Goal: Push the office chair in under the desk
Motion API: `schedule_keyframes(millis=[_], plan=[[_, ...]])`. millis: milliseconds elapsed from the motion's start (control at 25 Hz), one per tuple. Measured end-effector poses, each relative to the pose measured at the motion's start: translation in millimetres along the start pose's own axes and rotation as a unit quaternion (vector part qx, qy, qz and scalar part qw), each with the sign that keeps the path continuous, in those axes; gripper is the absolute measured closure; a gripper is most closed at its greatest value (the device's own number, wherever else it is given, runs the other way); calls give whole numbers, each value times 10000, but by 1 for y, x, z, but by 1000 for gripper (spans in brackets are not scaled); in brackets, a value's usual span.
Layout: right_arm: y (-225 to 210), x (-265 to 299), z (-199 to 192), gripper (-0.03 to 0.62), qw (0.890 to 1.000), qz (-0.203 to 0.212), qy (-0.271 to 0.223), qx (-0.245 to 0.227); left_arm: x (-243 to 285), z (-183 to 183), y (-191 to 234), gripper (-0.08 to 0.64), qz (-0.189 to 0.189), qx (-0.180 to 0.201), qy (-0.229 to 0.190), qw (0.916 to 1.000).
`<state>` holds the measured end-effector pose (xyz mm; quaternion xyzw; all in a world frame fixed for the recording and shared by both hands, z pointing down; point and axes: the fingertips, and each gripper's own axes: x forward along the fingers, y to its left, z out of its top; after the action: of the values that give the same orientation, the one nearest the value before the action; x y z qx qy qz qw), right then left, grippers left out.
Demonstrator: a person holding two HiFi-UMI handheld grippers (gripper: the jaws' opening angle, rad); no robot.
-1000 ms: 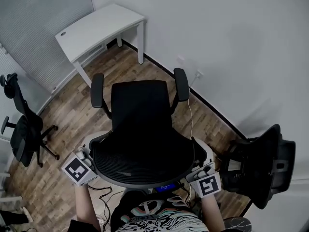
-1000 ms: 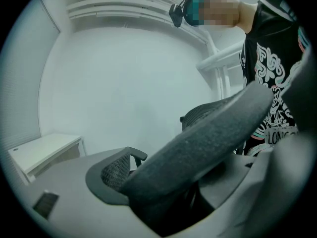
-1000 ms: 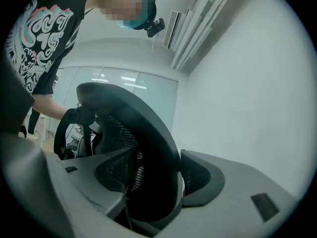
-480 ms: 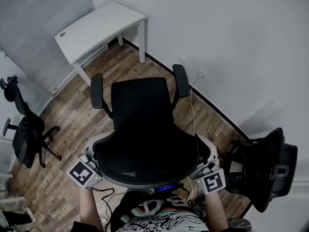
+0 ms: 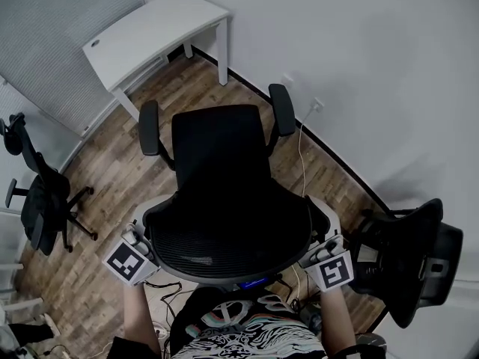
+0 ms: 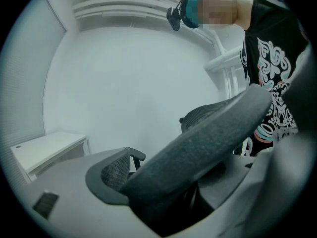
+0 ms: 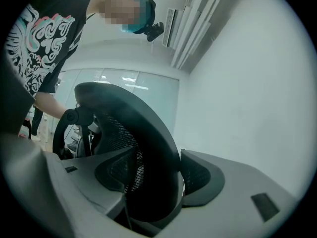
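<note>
The office chair (image 5: 224, 200), well short of the white bench (image 5: 150, 32), is pinched at both backrest edges by the left tool (image 5: 139, 235) and right tool (image 5: 323, 239), for a straight, even push.

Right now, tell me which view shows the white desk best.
The head view: the desk shows whole, top and legs. The left gripper view catches only one end; the right gripper view shows none.
</note>
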<state>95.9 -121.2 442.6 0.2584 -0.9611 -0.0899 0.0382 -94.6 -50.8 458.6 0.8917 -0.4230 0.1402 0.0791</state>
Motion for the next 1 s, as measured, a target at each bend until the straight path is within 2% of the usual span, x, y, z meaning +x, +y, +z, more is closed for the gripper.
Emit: schedule_keyframes(millis=[920,1000], plan=[[-21,52,-3,307,9998,-32,-67,198,10,4,53,189,-26,-178,-51,9998],[-20,58,-3,308,9998,-13,-41,208,9,5,60,187,-39,-102,-75,9999]])
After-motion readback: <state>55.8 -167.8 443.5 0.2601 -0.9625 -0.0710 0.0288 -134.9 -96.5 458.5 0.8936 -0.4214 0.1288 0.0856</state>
